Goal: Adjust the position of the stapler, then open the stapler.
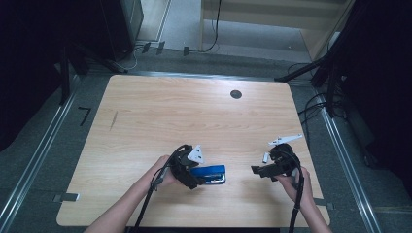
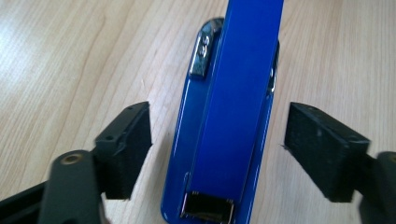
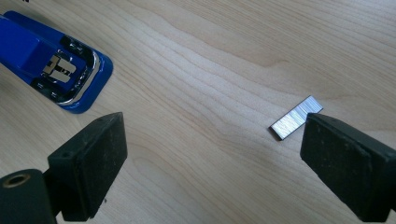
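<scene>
A blue stapler (image 1: 210, 174) lies flat on the wooden table (image 1: 194, 111) near its front edge. My left gripper (image 1: 196, 178) stands open at the stapler's left end. In the left gripper view the stapler (image 2: 229, 116) runs lengthwise between the two black pads (image 2: 128, 149), with a gap on each side and no contact. My right gripper (image 1: 257, 171) is open further right, pointing left toward the stapler. In the right gripper view a short silver strip of staples (image 3: 296, 117) lies on the wood beside the right pad (image 3: 345, 168), and the stapler's metal-nosed end (image 3: 51, 60) is at the upper left.
A dark round cable hole (image 1: 236, 94) sits in the table's far part, and a faint dark mark (image 1: 113, 120) is at the left. Black stands and cables surround the table on the floor. Both forearms enter from the bottom edge.
</scene>
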The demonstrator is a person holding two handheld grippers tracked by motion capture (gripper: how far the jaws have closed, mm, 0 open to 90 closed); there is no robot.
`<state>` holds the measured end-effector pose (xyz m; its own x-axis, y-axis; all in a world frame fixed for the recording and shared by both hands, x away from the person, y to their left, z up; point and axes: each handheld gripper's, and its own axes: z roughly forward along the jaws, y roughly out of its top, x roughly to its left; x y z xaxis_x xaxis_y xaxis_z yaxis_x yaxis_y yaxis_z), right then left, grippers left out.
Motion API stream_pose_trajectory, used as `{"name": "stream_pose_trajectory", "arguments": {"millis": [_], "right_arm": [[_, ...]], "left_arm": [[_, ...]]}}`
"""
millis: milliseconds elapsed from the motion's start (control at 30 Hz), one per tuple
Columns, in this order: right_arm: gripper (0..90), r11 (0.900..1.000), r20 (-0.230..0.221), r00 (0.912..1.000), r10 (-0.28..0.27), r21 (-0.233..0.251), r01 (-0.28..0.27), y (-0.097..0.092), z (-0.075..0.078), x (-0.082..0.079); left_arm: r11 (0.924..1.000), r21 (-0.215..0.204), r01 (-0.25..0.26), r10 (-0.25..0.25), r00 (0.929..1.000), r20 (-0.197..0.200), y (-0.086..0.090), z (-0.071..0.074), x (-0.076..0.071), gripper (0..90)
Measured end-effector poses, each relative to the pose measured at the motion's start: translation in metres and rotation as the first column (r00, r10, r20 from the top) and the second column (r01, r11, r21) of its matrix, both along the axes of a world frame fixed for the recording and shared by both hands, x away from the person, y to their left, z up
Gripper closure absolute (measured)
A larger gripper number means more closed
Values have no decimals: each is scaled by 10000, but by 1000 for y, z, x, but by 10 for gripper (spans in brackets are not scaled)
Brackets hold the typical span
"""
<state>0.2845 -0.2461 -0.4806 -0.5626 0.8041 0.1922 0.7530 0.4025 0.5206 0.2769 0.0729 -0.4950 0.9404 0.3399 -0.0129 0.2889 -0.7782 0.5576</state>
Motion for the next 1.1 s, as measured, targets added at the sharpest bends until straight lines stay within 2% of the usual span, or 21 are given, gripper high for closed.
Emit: {"name": "stream_pose_trajectory", "arguments": {"millis": [200, 400, 533, 633, 667, 800, 833, 900, 933, 1000, 1033, 1100], "right_arm": [[74, 10000, 13, 10000, 18, 17, -18, -1, 0, 0], [74, 10000, -37, 10000, -63, 20, 63, -1, -1, -1], [74, 10000, -54, 10000, 7, 29, -7, -2, -2, -1], [74, 10000, -75, 10000, -11, 39, 11, -2, -2, -1], [74, 10000, -96, 9999, -66, 43, 66, -3, -2, -2], [74, 9999, -133, 9999, -86, 60, 87, -4, -3, -1], [75, 9999, -145, 9999, -86, 67, 87, -3, -3, -1], [74, 10000, -149, 9999, -50, 64, 51, -3, -4, -1], [75, 10000, -168, 9998, -83, 53, 84, -3, -4, -1], [75, 9999, -204, 9998, -92, 51, 93, -2, -4, -1], [75, 9999, -229, 9997, -86, 56, 88, -2, -5, -1], [76, 10000, -190, 9998, -62, 35, 63, -2, -5, -1]], "left_arm": [[9987, 13, -509, 509, 9986, 118, -6, 1, -1, 137], [9959, -135, -893, 895, 9959, 160, -11, 3, 0, 129], [9956, -155, -928, 931, 9955, 195, -16, 3, 0, 140], [9953, -271, -925, 931, 9955, 203, -20, 4, -1, 178], [9950, -389, -921, 928, 9956, 151, -21, 3, -2, 236], [9966, -400, -718, 722, 9973, 96, -26, 2, -4, 324], [9971, -332, -683, 689, 9974, 188, -27, 3, -4, 334], [9970, -464, -624, 634, 9978, 201, -28, 2, -4, 363], [9975, -381, -596, 609, 9976, 344, -29, 3, -4, 379], [9964, -629, -572, 593, 9977, 315, -31, 2, -4, 399], [9968, -534, -590, 613, 9972, 419, -32, 1, -4, 409], [9970, -601, -483, 506, 9980, 374, -35, 0, -5, 460]]}}
